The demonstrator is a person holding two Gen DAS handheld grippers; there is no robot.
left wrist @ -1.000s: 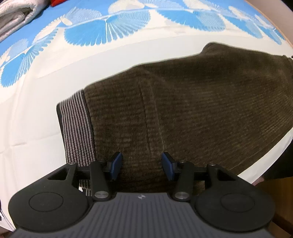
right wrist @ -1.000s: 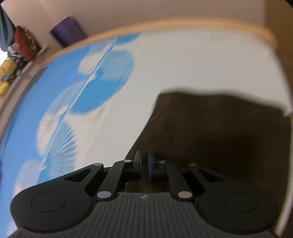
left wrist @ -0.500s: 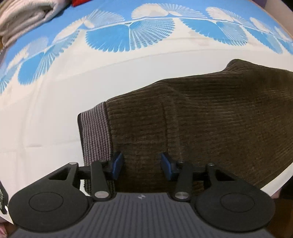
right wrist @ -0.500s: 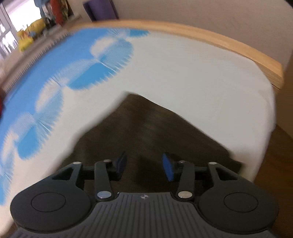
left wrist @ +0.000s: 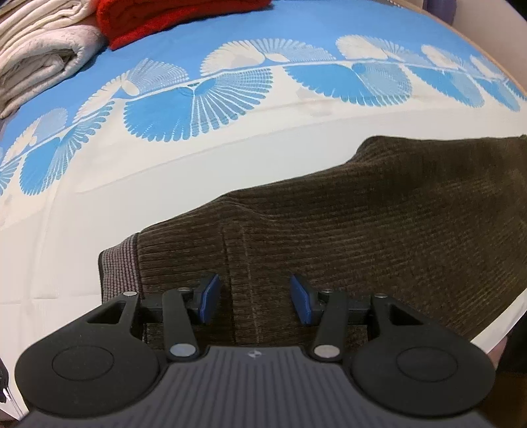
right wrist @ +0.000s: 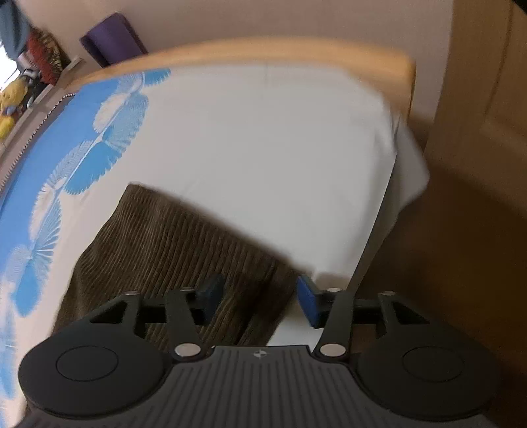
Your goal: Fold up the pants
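Observation:
Dark brown corduroy pants (left wrist: 362,224) lie folded on the bed, with a grey ribbed waistband (left wrist: 118,266) at their left end. My left gripper (left wrist: 253,298) is open and empty, just above the pants near the waistband. In the right wrist view the pants (right wrist: 171,243) lie at the lower left. My right gripper (right wrist: 260,298) is open and empty above the pants' right-hand edge, close to the bed's corner.
The bed sheet (left wrist: 164,184) is white with blue fan shapes. Folded white bedding (left wrist: 42,52) and a red cloth (left wrist: 171,16) lie at the far left. A wooden bed frame (right wrist: 263,52) rims the mattress, with brown floor (right wrist: 461,247) to the right.
My right gripper has opened, let go of the pants and swung toward the bed's corner. My left gripper stayed open and tilted up, so more of the sheet and bedding shows.

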